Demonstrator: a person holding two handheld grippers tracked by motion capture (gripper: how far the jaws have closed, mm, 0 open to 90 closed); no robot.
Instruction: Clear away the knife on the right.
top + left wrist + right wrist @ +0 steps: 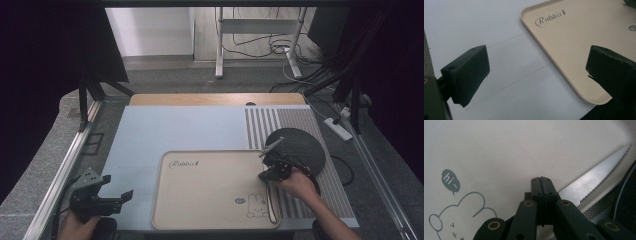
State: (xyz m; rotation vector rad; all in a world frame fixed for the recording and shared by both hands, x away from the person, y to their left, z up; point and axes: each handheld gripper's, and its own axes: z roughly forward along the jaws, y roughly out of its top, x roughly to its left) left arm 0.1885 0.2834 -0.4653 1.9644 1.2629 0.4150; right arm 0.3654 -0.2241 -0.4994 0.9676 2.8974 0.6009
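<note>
1. A serrated steel knife (596,178) lies along the right edge of the beige rectangular plastic tray (200,200), beside its rabbit drawing.
2. The right gripper (541,180), jaws pressed together with nothing between, hovers over the tray beside the blade.
3. The left gripper (117,187), jaws spread, sits left of the tray.

A tray (210,190) lies on a mat (165,130) on the bench (215,99), at lower centre of the high view. A serrated knife (596,176) lies along the tray's right rim. A round plate (300,145) sits just right of the tray's upper right corner.
</note>
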